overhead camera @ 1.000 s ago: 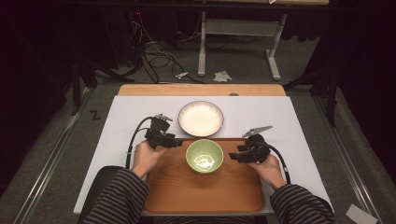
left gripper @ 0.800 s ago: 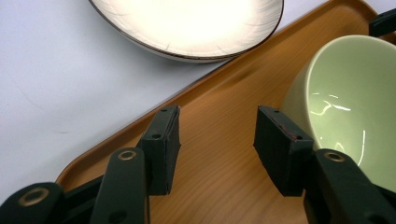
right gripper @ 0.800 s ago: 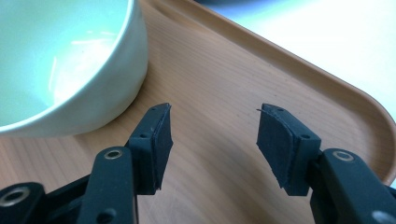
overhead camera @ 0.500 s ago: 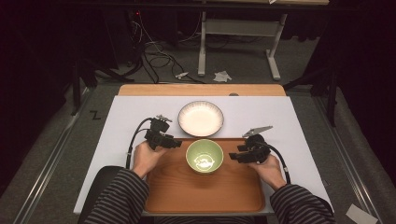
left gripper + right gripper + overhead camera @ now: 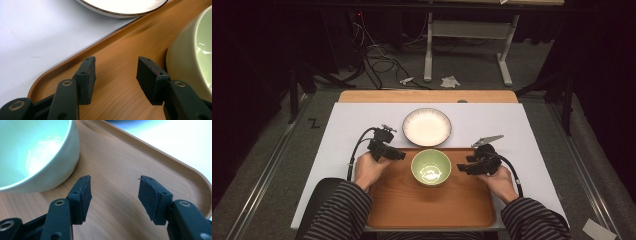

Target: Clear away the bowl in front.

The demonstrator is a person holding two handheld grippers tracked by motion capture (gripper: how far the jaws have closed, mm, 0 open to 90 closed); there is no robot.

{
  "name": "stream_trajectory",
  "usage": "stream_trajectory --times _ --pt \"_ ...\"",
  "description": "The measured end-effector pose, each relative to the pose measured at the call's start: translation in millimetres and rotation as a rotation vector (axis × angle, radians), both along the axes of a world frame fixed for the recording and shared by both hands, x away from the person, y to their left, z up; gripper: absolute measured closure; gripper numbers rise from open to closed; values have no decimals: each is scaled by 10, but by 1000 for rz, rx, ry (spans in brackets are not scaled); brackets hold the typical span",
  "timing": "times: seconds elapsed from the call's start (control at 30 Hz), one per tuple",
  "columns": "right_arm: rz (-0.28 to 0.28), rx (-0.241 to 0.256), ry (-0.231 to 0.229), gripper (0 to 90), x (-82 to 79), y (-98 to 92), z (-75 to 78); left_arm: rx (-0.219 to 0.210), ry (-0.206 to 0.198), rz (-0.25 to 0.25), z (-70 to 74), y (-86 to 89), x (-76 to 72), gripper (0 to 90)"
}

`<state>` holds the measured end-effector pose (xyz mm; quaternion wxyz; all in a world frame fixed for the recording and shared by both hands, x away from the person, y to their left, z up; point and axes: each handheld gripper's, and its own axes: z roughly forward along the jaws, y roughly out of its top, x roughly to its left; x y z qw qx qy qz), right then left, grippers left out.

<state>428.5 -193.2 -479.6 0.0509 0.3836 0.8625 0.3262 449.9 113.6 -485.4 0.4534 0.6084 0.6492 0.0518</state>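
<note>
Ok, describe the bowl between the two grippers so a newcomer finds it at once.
Start at the wooden tray at the near edge of the table. The green bowl stands on its far half, between the left gripper and right gripper. Its pale green glaze and deep sides set it apart from the shallow white plate beyond the tray.

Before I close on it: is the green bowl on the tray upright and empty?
Upright and empty. The green bowl sits mouth up on the tray, and its glossy inside shows only light reflections.

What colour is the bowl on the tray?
Pale green bowl, glossy inside; the high view shows it best.
</note>
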Motion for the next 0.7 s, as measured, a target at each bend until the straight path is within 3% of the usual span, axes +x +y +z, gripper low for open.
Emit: stream_trajectory --times 0.23,0.6,0.7 --pt "3 -3 1 451 -4 5 2 55 -4 -12 -48 -32 -14 494" --pt "5 0 -3 450 7 -10 -1 58 13 -14 -54 -17 -3 486" --pt "5 1 -9 451 11 -14 3 86 -1 -8 -54 2 8 482"
